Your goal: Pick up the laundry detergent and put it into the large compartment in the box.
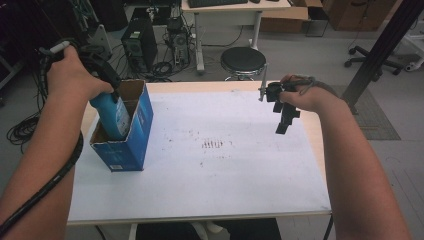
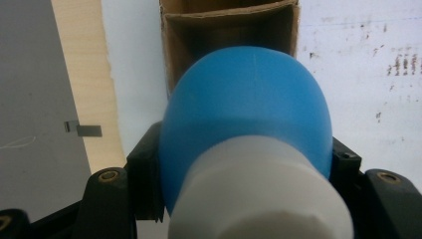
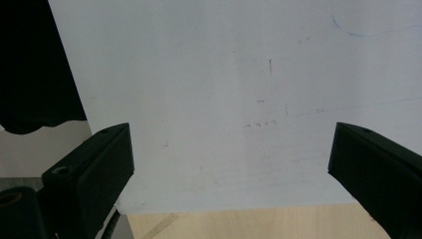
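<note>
- The left gripper (image 1: pixel 111 95) is at the left side of the table (image 1: pixel 250 185), above an open cardboard box.
- Its jaws are closed on a blue bottle (image 1: pixel 114 116) with a white cap; in the left gripper view the black jaws press on both sides of the bottle (image 2: pixel 249 109), just under the cap.
- The bottle is tilted a little, and its lower part is already inside the blue box (image 1: pixel 135 135). The upper part and the cap end are above the rim of the box.
- In the left gripper view the brown inside of the box (image 2: pixel 229 27) is seen behind the round blue body of the bottle.
- The box stands upright near the left edge of the table, on the white sheet (image 1: pixel 240 155) that covers most of the table top.
- The right gripper (image 1: pixel 283 124) is held above the far right part of the table, well apart from the box and the bottle.
- Its jaws point down and stand wide apart, with nothing between them; in the right gripper view the white sheet (image 3: pixel 224 99) is seen between the two black jaws.
- Some small dark marks (image 1: pixel 214 144) are on the sheet, near the middle of the table.
- A round black stool (image 1: pixel 243 61) stands on the floor behind the far edge of the table.
</note>
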`<state>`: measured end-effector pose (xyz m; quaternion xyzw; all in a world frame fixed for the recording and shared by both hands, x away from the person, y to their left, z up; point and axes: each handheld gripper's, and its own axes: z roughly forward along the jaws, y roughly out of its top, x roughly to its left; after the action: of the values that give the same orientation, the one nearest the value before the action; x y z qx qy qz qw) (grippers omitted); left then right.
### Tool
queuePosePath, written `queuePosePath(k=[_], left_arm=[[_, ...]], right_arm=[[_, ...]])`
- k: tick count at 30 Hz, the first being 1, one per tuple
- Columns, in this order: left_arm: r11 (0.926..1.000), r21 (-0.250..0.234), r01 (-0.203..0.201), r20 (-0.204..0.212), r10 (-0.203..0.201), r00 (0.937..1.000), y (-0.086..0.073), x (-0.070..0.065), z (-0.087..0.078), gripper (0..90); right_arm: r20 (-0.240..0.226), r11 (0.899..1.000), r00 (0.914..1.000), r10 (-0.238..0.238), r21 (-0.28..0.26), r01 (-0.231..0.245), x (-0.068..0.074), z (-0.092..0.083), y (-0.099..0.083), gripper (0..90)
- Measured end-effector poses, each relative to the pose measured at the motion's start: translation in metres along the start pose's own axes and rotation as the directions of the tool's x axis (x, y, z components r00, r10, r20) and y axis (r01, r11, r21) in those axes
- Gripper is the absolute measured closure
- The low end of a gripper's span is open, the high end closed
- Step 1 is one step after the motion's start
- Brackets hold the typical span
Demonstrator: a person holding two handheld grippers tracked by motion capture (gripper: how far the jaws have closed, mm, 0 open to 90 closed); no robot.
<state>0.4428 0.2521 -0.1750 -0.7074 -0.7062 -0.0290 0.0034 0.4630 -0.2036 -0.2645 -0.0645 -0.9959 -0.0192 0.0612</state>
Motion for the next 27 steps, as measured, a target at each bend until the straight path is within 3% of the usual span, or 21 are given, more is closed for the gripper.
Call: queuePosePath(k=[6, 17, 27], left_arm=[[1.0000, -0.001, 0.002, -0.009, -0.002, 1.0000, -0.002, -0.001, 0.011, 37.5], [0.9999, 0.009, -0.005, 0.018, 0.005, 0.9998, -0.006, -0.003, 0.041, 37.5], [0.9999, 0.008, -0.008, -0.003, 0.008, 1.0000, -0.008, -0.007, 0.060, 37.5]], right_arm=[[0.000, 1.000, 1.0000, -0.003, -0.002, 0.003, 0.000, 0.001, 0.001, 3.9], [-0.004, 1.000, 1.0000, -0.002, 0.001, 0.002, 0.000, 0.003, 0.001, 4.0], [-0.002, 1.000, 1.0000, -0.006, 0.012, 0.006, 0.000, 0.005, 0.003, 4.0]])
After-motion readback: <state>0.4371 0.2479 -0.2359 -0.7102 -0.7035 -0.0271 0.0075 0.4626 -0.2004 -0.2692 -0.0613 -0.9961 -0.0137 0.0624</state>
